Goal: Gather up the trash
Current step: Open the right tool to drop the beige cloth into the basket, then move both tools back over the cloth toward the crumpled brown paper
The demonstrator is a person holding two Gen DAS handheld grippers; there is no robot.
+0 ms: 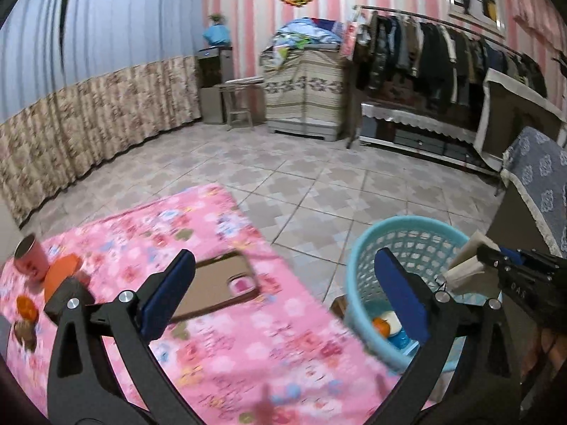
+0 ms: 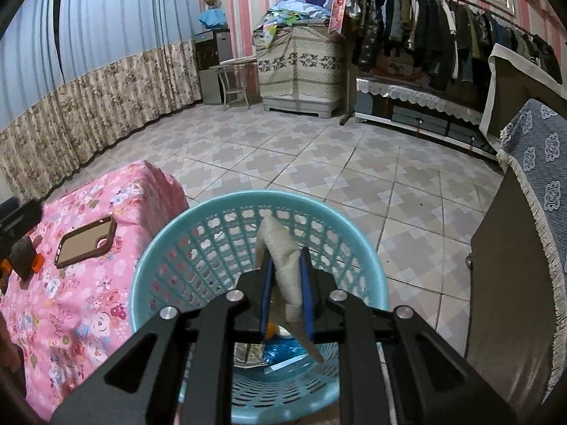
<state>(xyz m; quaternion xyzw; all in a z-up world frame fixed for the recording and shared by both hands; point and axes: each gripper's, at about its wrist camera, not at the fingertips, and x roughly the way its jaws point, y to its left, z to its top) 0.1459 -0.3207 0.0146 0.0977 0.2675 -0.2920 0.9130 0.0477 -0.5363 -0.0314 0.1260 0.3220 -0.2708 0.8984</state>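
While the right tool (image 2: pixel 287 295) is pinching a limp, light tissue wad (image 2: pixel 283 265) mid-body above the basket (image 2: pixel 149 269), the left tool (image 1: pixel 280 294) is hanging released, empty.

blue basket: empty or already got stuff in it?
Not empty. The blue basket holds an orange piece, something white beside it and blue plastic at the bottom.

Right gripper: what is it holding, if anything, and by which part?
The right gripper is shut on a crumpled beige tissue, pinched near its middle, above the blue basket. The left gripper is open and empty.
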